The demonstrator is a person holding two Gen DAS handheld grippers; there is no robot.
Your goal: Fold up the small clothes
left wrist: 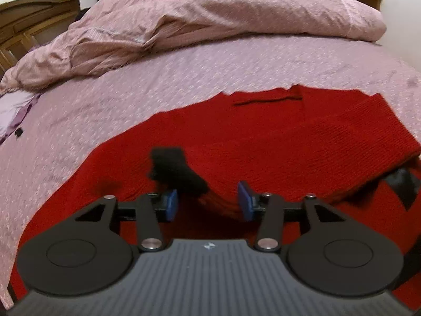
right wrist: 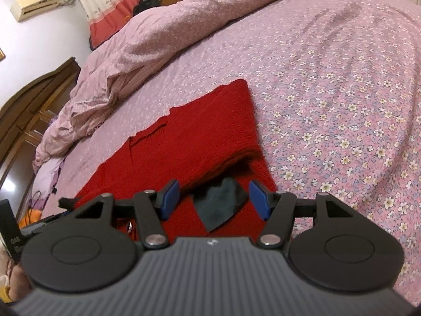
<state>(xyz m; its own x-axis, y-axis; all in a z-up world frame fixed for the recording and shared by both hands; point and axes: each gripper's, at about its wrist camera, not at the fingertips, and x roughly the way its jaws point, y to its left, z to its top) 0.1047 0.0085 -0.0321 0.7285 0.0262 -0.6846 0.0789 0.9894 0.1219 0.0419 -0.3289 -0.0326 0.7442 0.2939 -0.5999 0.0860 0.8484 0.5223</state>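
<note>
Right wrist view: red sweater (right wrist: 210, 137) lies lengthwise away; both grippers (right wrist: 214, 200) (left wrist: 208, 204) spread apart.

Bed (right wrist: 342, 100) is open flat sheet to the right of the red sweater (right wrist: 210, 131) and beyond its far edge. Bunched quilt (left wrist: 210, 21) walls off the far side. Wooden headboard (left wrist: 31, 21) blocks far left. Left hand-held gripper (left wrist: 208, 204) sits low over the sweater, jaws apart, dark patch (left wrist: 176, 168) just ahead. Right hand-held gripper (right wrist: 214, 201) likewise spread, dark patch (right wrist: 221, 202) between its fingers, folded sweater layer rising just beyond.
</note>
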